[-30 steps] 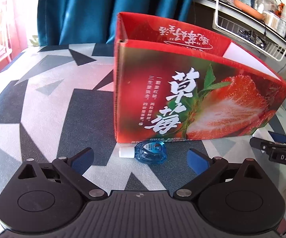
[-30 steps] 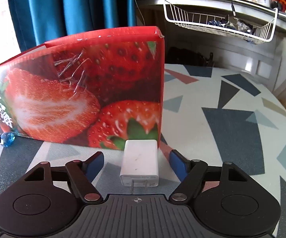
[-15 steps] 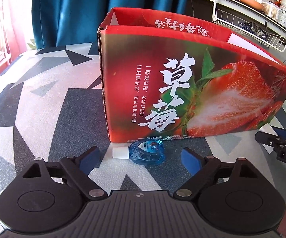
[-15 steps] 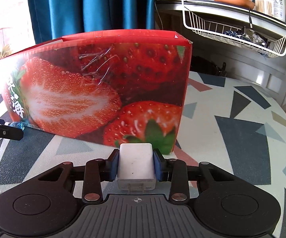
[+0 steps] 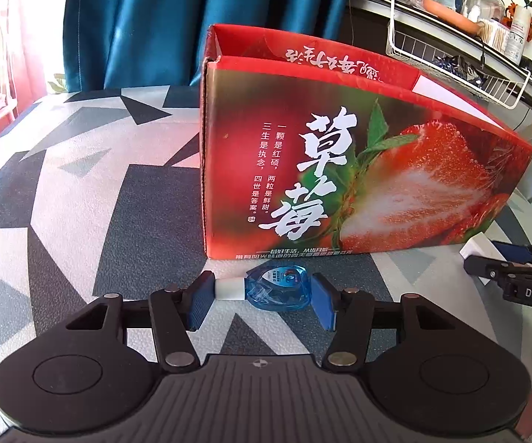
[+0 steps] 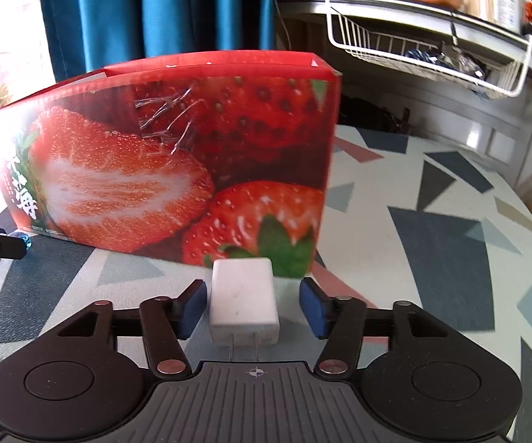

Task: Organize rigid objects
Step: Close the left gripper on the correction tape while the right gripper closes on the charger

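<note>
Left gripper (image 5: pixel 262 302): held low and level over the counter (image 5: pixel 81 192), pointing at the long printed face of the strawberry box (image 5: pixel 339 170). Jaws closed in on a blue correction tape dispenser (image 5: pixel 275 291), one pad at its white tip, the other at its rounded end; the dispenser lay crosswise between them, just in front of the box's bottom edge. Whether it was lifted off the counter could not be told.

Right gripper (image 6: pixel 253 304): also low and level, aimed at the box's near right corner. Jaws spread. A white charger plug (image 6: pixel 243 302) sat between them, prongs toward the camera, its left side against or almost against the left pad, a clear gap on its right. The picture was slightly blurred, so contact was uncertain.

Strawberry box: upright on the counter, top open, interior hidden from both views. Crinkled clear tape (image 6: pixel 166 114) on its front.

In the left view, the right gripper showed at the frame's right edge, cut off, with a white corner of the plug beside it. In the right view, the left gripper's tip entered at the left edge.

Behind: teal curtain (image 5: pixel 192 18), white wire basket (image 6: pixel 432 59) under a shelf; contents indistinct.
</note>
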